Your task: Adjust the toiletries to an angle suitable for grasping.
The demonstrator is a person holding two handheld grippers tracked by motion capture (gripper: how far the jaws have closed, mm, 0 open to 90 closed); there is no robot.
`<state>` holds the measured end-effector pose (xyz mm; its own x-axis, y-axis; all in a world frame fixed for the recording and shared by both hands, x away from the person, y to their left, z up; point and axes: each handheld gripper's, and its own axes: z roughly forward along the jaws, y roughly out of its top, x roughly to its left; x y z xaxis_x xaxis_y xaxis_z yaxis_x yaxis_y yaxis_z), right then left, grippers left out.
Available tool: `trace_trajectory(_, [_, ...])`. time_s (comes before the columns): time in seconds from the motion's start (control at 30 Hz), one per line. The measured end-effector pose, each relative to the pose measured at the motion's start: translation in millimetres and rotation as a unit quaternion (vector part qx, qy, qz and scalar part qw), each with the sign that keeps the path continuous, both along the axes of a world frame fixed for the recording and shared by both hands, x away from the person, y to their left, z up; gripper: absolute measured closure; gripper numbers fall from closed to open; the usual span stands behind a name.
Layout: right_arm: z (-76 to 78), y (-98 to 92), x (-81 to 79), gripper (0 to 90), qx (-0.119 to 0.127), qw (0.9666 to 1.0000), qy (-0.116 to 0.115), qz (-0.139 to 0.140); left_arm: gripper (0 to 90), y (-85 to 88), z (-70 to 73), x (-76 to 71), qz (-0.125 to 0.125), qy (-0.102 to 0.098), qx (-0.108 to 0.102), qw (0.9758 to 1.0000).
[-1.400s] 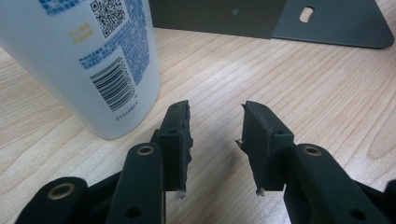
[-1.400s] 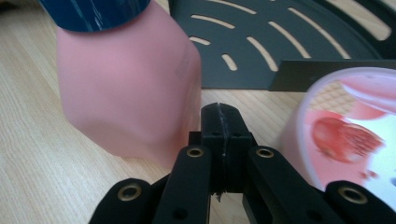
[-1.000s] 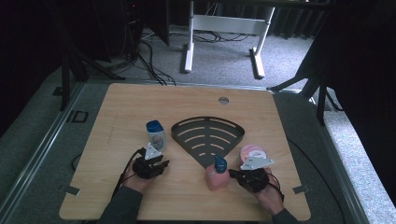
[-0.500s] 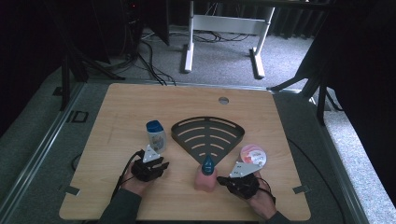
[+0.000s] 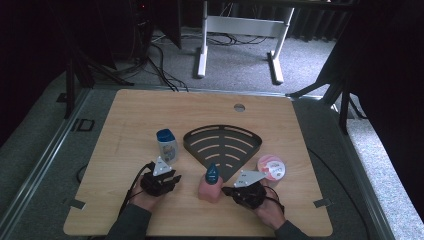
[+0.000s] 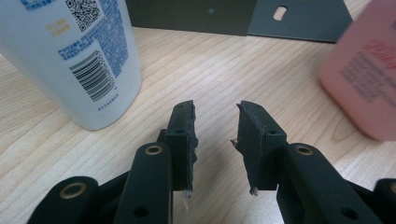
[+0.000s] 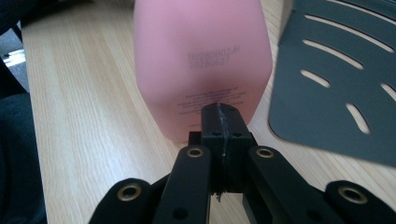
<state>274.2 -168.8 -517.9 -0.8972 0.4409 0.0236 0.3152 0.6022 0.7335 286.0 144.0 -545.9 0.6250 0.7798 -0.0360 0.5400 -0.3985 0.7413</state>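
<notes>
A pink bottle (image 5: 208, 190) with a blue cap stands on the wooden table (image 5: 125, 120) near its front edge; it also shows blurred in the left gripper view (image 6: 364, 79). My right gripper (image 5: 226, 190) is shut, with its closed tips against the bottle's side (image 7: 203, 60) and nothing between its jaws (image 7: 220, 111). My left gripper (image 5: 170, 176) rests to the left of the bottle, open, its jaws (image 6: 215, 116) a little apart and holding nothing. A white bottle (image 5: 167, 145) with a blue cap stands just beyond it (image 6: 79, 56).
A black fan-shaped slotted rack (image 5: 222, 144) lies flat in the middle of the table, right behind the pink bottle (image 7: 336, 79). A round pink jar (image 5: 271, 167) sits to the right of the rack. A small hole (image 5: 239, 107) marks the table's far side.
The pink bottle has slid to the left across the table, with my shut right gripper moving left behind it. The left gripper has stayed in place.
</notes>
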Motion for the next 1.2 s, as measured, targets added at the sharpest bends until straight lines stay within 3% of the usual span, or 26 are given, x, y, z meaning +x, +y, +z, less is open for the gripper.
trace_trajectory(0.27, [-0.9,18.3,8.0,90.0,0.003,0.9999,-0.002,0.013,67.0,1.7,4.8,-17.5,-0.011,-0.001,-0.016,0.9998])
trace_trajectory(0.4, [-0.7,23.1,12.6,90.0,0.003,0.9999,-0.002,0.013,65.6,-1.7,7.1,-26.6,-0.044,0.003,-0.039,0.9983])
trace_trajectory(0.53, [-1.4,27.7,15.0,90.0,0.006,0.9999,-0.001,0.014,63.7,-8.0,7.9,-33.7,-0.072,0.006,-0.038,0.9967])
trace_trajectory(0.77, [-1.8,33.5,21.1,90.0,0.009,0.9999,-0.002,0.009,63.0,-7.7,8.8,-35.1,-0.08,0.012,-0.035,0.9962])
trace_trajectory(0.93, [-2.1,37.2,23.0,90.0,0.013,0.9999,0.001,0.008,61.6,-12.3,8.4,-40.1,-0.104,0.019,-0.031,0.9939])
trace_trajectory(1.07, [-1.9,41.9,23.1,90.0,0.011,0.9998,-0.001,0.015,62.5,-18.4,7.9,-37.7,-0.094,0.017,-0.004,0.9954])
trace_trajectory(1.2, [-1.6,47.5,25.4,90.0,0.009,0.9999,-0.002,0.014,64.8,-14.5,8.6,-35.3,-0.077,0.014,0.001,0.997])
